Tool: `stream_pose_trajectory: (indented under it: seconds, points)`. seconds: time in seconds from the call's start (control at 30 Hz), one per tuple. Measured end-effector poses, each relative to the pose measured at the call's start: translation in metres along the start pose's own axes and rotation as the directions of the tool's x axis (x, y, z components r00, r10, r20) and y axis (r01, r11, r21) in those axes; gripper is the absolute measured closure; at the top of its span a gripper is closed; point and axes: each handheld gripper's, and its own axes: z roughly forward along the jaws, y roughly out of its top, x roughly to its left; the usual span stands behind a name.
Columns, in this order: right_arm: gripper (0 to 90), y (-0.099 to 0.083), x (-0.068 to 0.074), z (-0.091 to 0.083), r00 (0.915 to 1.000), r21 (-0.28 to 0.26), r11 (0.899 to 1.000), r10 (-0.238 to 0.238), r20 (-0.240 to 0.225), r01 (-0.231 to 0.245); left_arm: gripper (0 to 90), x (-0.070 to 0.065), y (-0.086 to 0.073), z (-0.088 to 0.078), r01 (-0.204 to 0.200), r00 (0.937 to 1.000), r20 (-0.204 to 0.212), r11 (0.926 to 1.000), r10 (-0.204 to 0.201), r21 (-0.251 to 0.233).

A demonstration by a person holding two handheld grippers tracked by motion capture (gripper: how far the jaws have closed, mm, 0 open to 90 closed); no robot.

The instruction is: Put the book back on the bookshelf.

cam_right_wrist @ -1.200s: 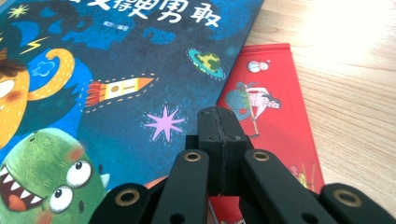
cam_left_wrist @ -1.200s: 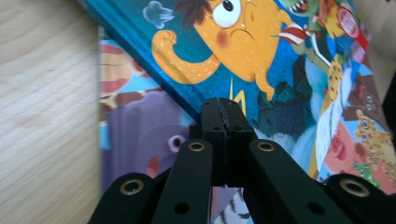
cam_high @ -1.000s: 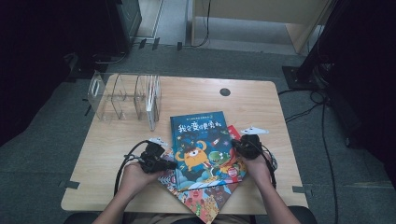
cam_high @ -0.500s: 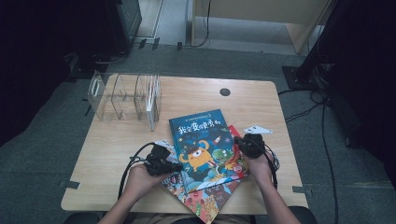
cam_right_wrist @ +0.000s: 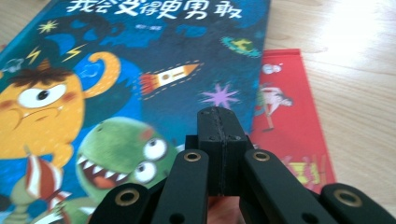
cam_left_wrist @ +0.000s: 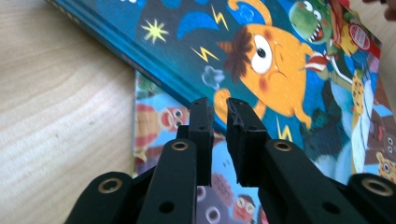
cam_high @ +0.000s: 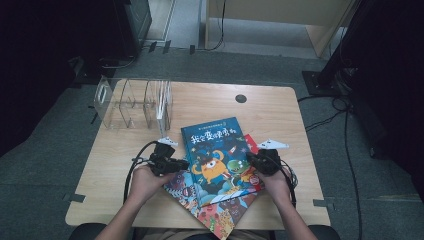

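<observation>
L gripper (cam_left_wrist: 219,112) jaws just parting over blue book (cam_high: 220,160), nothing between; R gripper (cam_right_wrist: 218,122) jaws together

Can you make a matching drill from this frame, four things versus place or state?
Things:
1. blue book
2. clear file rack
3. left tongs
4. right tongs

States or places:
A. jaws pressed together
B. far left part of the table
C. on top of the pile of picture books
D. jaws slightly apart, nothing between them

Pairs: 1-C, 2-B, 3-D, 4-A. The left tongs have just been opening.
</observation>
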Motion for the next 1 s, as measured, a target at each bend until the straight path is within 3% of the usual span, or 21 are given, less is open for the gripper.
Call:
stream_pose_trajectory:
  seconds: [0.2, 0.37, 0.43, 0.63, 1.0]
  points:
    - [90.0, -0.006, 0.005, -0.005, 1.0000, 0.000, 1.000, 0.003, -0.009, -0.003, 73.1, 0.006, 0.011, 0.004, -0.001, 1.0000, 0.002, 1.0000, 0.001, 0.003]
    - [90.0, -0.011, 0.005, -0.010, 0.9999, -0.004, 1.000, 0.011, -0.005, -0.011, 81.8, 0.009, 0.020, 0.007, 0.006, 0.9995, 0.032, 1.0000, -0.006, -0.001]
    - [90.0, -0.013, 0.004, -0.012, 1.0000, -0.005, 1.000, 0.010, 0.002, -0.010, 84.5, 0.008, 0.021, 0.008, -0.013, 0.9996, 0.027, 0.9999, 0.013, 0.004]
    - [90.0, -0.018, 0.002, -0.017, 0.9998, -0.010, 1.000, 0.017, 0.007, -0.017, 89.4, 0.012, 0.019, 0.013, -0.032, 0.9992, 0.026, 0.9986, 0.031, 0.043]
    - [90.0, -0.019, -0.001, -0.019, 0.9996, -0.010, 1.000, 0.022, 0.019, -0.022, 90.0, 0.006, 0.002, 0.015, -0.042, 0.9980, 0.050, 0.9964, 0.039, 0.073]
